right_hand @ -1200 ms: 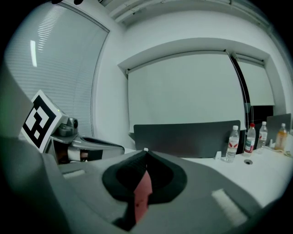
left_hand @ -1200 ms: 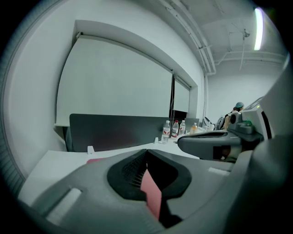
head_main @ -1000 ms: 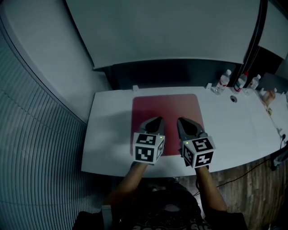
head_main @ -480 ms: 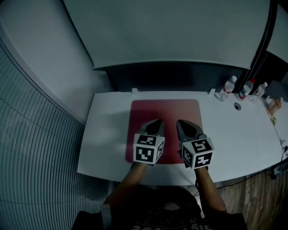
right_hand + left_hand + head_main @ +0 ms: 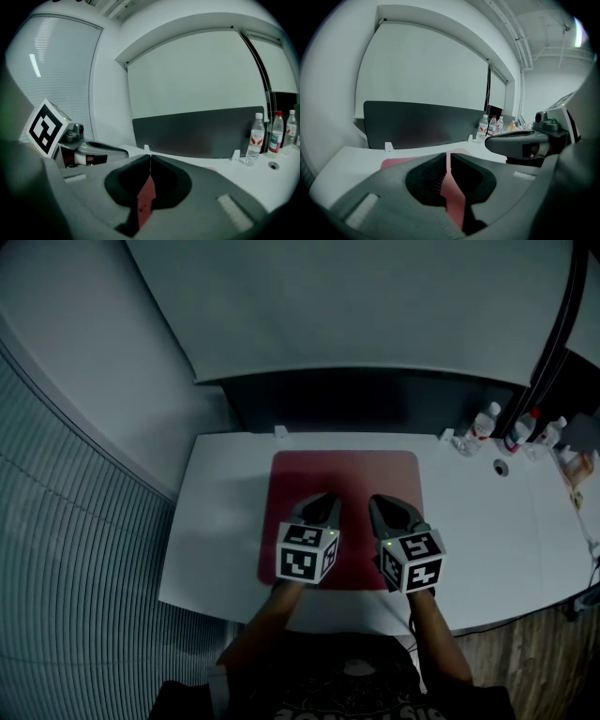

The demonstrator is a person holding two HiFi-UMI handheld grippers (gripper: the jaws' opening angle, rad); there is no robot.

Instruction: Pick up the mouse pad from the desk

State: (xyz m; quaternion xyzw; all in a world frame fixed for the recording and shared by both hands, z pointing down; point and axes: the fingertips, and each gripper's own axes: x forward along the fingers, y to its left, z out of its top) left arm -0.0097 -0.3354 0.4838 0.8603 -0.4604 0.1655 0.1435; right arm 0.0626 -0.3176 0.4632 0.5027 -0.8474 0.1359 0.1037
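A red mouse pad (image 5: pixel 347 479) lies flat on the white desk (image 5: pixel 225 512), its near part hidden under both grippers. My left gripper (image 5: pixel 325 502) is over the pad's near left half with its jaws shut and nothing held. My right gripper (image 5: pixel 379 503) is beside it over the near right half, also shut and empty. In the left gripper view the closed left gripper (image 5: pixel 448 154) shows red mouse pad (image 5: pixel 453 197) below the jaws. In the right gripper view the closed right gripper (image 5: pixel 150 157) shows the same red mouse pad (image 5: pixel 146 194) beneath. Whether either tip touches the pad I cannot tell.
A dark partition panel (image 5: pixel 375 399) runs along the desk's far edge. Several bottles (image 5: pixel 486 422) stand at the back right, near a round cable hole (image 5: pixel 502 468). A small white clip (image 5: pixel 280 431) sits at the back edge. The desk's near edge lies just below the grippers.
Both grippers have moved a little forward and lower over the mouse pad, side by side and still shut. The head view has shifted, so the pad looks slightly larger and lower.
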